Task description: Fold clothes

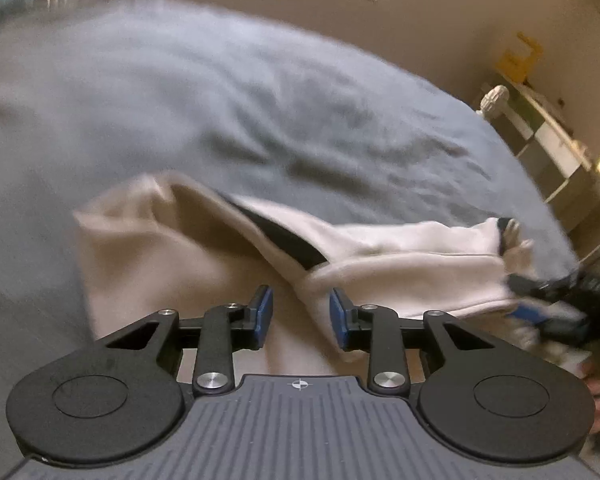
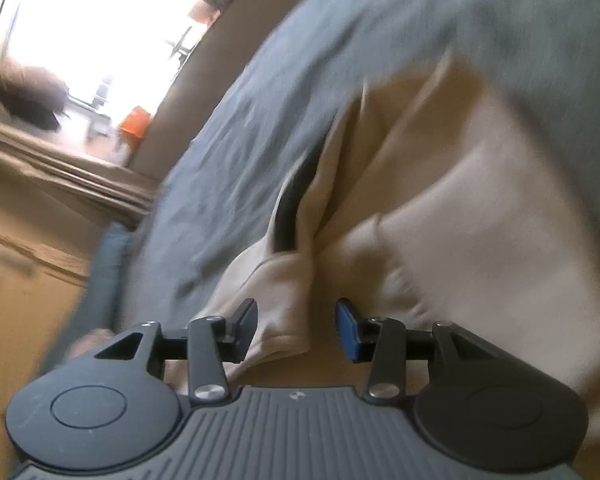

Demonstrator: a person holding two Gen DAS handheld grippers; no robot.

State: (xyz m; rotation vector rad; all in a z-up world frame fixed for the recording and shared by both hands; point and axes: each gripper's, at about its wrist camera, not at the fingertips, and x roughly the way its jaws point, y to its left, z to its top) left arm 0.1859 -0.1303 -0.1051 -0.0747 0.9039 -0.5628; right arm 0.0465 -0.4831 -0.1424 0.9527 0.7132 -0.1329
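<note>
Cream garment on grey bedspread — both grippers seemingly unclamped, blurred.

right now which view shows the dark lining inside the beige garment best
The left wrist view: the dark lining runs as a long band across the opened beige garment. The right wrist view shows only a narrow, blurred sliver between folds.

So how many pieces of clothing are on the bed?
1: a cream garment lying on the grey bedspread, just ahead of both grippers. Others may lie outside the views.
</note>
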